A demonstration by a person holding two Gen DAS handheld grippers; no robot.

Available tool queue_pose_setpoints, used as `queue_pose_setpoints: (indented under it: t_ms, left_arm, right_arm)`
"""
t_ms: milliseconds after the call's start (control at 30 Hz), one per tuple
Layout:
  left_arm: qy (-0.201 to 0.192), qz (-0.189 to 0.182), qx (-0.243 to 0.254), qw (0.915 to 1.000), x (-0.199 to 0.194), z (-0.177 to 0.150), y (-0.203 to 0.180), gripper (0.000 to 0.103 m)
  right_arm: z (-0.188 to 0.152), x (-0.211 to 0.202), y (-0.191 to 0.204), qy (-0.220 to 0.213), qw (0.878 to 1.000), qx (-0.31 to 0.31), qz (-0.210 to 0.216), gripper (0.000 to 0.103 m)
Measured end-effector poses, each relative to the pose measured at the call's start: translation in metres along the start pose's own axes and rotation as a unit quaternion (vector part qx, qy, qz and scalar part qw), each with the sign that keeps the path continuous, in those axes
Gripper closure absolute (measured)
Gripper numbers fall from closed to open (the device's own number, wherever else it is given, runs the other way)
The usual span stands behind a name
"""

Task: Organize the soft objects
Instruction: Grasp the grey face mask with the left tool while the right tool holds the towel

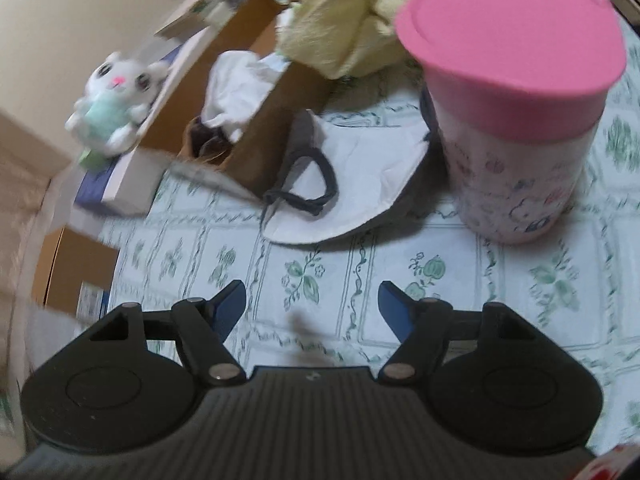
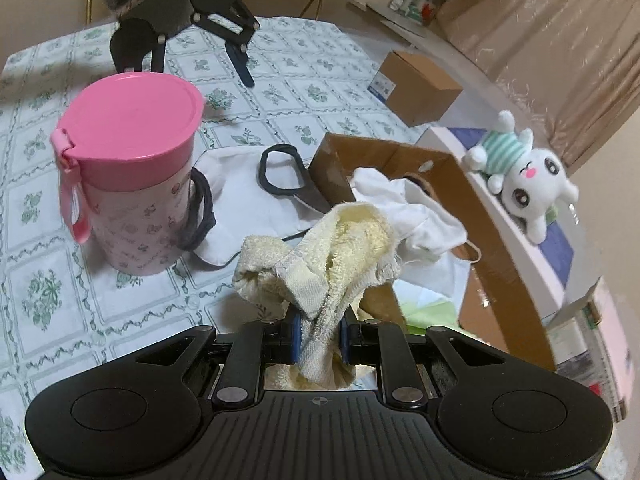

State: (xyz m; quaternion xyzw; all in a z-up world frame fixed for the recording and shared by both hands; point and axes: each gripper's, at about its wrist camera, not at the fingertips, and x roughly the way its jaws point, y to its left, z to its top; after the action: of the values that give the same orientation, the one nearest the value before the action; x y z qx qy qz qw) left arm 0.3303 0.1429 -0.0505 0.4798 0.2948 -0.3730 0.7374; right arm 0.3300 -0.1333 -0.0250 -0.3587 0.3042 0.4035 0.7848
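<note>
My right gripper (image 2: 319,338) is shut on a pale yellow towel (image 2: 320,256) and holds it up beside the near corner of a brown cardboard box (image 2: 476,216). The towel (image 1: 344,20) also shows in the left wrist view, above the box (image 1: 276,120). A white cloth (image 2: 404,208) lies in the box. A white face mask with dark loops (image 1: 352,184) lies flat on the tablecloth between the box and a pink-lidded cup (image 1: 516,120). My left gripper (image 1: 312,304) is open and empty, above the tablecloth in front of the mask.
A white plush toy (image 2: 524,176) lies on a white and blue box (image 2: 532,236) behind the cardboard box. A small closed carton (image 2: 420,86) stands further back. The table has a green floral tablecloth (image 1: 360,292). The pink-lidded cup (image 2: 128,176) stands left of the mask.
</note>
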Motion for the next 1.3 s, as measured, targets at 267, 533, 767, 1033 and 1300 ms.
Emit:
queue_pose_setpoints:
  t_ms: [267, 533, 767, 1033, 1300]
  left_arm:
    - [-0.027, -0.019, 0.053, 0.9981, 0.029, 0.013, 0.001, 0.041]
    - [-0.037, -0.043, 0.084, 0.9949, 0.038, 0.024, 0.006, 0.047]
    - [-0.041, -0.067, 0.106, 0.9912, 0.044, 0.033, 0.005, 0.061]
    - [-0.041, -0.092, 0.089, 0.9910, 0.049, 0.037, 0.004, 0.086]
    - [-0.028, -0.068, 0.045, 0.9963, 0.040, 0.033, 0.009, 0.099]
  right_arm:
    - [0.003, 0.012, -0.004, 0.014, 0.999, 0.027, 0.019, 0.085]
    - [0.005, 0.016, -0.005, 0.019, 0.999, 0.038, 0.027, 0.085]
    - [0.002, 0.021, -0.005, 0.026, 0.998, 0.045, 0.030, 0.085]
    - [0.001, 0.023, -0.005, 0.029, 0.997, 0.058, 0.033, 0.085]
    - [0.000, 0.020, -0.004, 0.030, 0.997, 0.060, 0.029, 0.085]
